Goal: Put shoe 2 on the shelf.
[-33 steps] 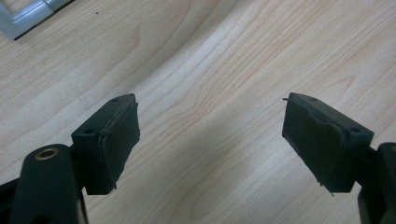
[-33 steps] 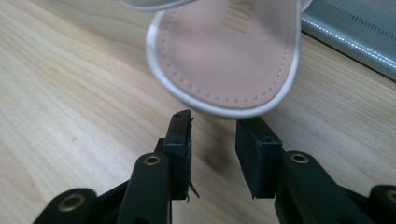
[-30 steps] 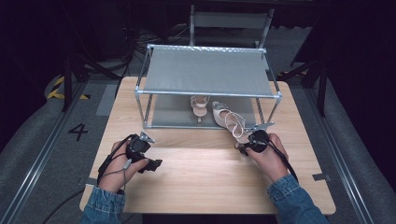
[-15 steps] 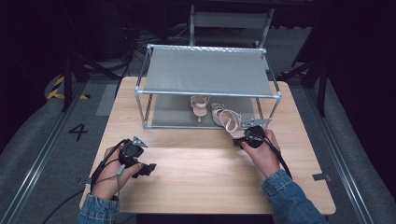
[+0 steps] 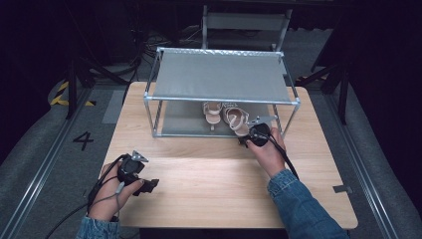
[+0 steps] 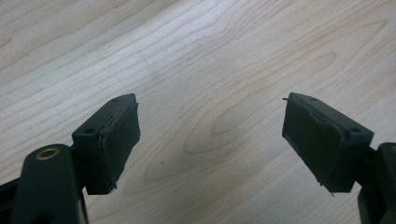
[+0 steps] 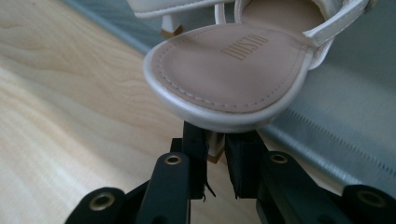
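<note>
Nearest the person, the left gripper [image 5: 149, 183] rests low over the bare front of the wooden table [image 5: 209, 194], well apart from everything else. In the left gripper view its jaws stand wide with nothing but wood grain between them, so this hand looks idle for now.

Farther in, the right gripper [image 5: 245, 141] is at the front edge of the metal shoe rack [image 5: 224, 99]. Its jaws have just been closing, and the right gripper view shows them drawn narrow on the heel of a cream sandal [image 7: 233, 74], with the pads [image 7: 198, 154] pressed against the heel from both sides. The sandal sits tilted, its heel end toward the gripper and its sole hanging over the front lip of the rack's grey lower shelf [image 7: 336, 121]. A second sandal [image 5: 213, 112] stands just beside it on the same shelf, deeper in.

As for progress, the work seems to be putting the pair on the lower shelf. One shoe looks placed; the held one is only partly on and would need pushing in, straightening beside its mate, and letting go.

A brand stamp in gold letters is pressed into the insole [image 7: 245, 45] of the held sandal; it seems to read "DUSTO", though the last letters are not sharp. On the floor left of the table a painted "4" [image 5: 83, 140] can be read.
</note>
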Tool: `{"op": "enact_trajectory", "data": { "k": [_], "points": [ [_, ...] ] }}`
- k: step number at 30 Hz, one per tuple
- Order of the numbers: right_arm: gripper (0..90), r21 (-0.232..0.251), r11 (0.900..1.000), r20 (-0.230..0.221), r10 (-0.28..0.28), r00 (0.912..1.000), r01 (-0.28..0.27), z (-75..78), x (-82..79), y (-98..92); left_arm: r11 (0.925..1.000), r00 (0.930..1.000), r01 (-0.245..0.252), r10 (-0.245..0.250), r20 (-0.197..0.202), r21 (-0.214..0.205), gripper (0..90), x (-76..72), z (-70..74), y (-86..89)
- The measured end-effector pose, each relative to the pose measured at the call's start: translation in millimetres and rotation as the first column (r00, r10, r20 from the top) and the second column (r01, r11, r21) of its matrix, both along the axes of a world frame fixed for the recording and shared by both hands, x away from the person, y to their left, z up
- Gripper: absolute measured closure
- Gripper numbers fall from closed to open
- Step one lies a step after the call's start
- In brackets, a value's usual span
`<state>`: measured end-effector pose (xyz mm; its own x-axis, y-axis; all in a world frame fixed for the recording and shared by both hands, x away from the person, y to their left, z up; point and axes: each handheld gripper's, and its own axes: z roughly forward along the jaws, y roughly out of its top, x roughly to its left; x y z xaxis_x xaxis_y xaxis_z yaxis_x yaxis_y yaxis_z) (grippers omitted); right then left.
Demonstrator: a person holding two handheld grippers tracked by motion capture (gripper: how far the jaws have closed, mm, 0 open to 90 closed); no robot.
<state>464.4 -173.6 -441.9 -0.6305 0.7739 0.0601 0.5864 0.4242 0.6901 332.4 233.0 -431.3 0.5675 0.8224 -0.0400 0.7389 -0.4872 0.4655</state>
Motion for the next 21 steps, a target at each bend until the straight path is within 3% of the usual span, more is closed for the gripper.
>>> {"op": "enact_trajectory", "data": {
  "k": [9,21],
  "points": [
    [79.4,0.005,0.9999,0.034,-0.013,0.9993,0.013,-1.3,25.0,11.5,0.9998,0.9998,-0.018,0.018,-0.009,-0.005,19.7,-5.3,-2.2,5.3],
    [79.7,0.007,0.9995,0.054,-0.031,0.9981,0.031,-8.8,41.0,23.5,0.9999,0.9999,-0.011,0.011,-0.011,-0.002,19.7,-5.1,-2.8,5.1]
  ]
}}
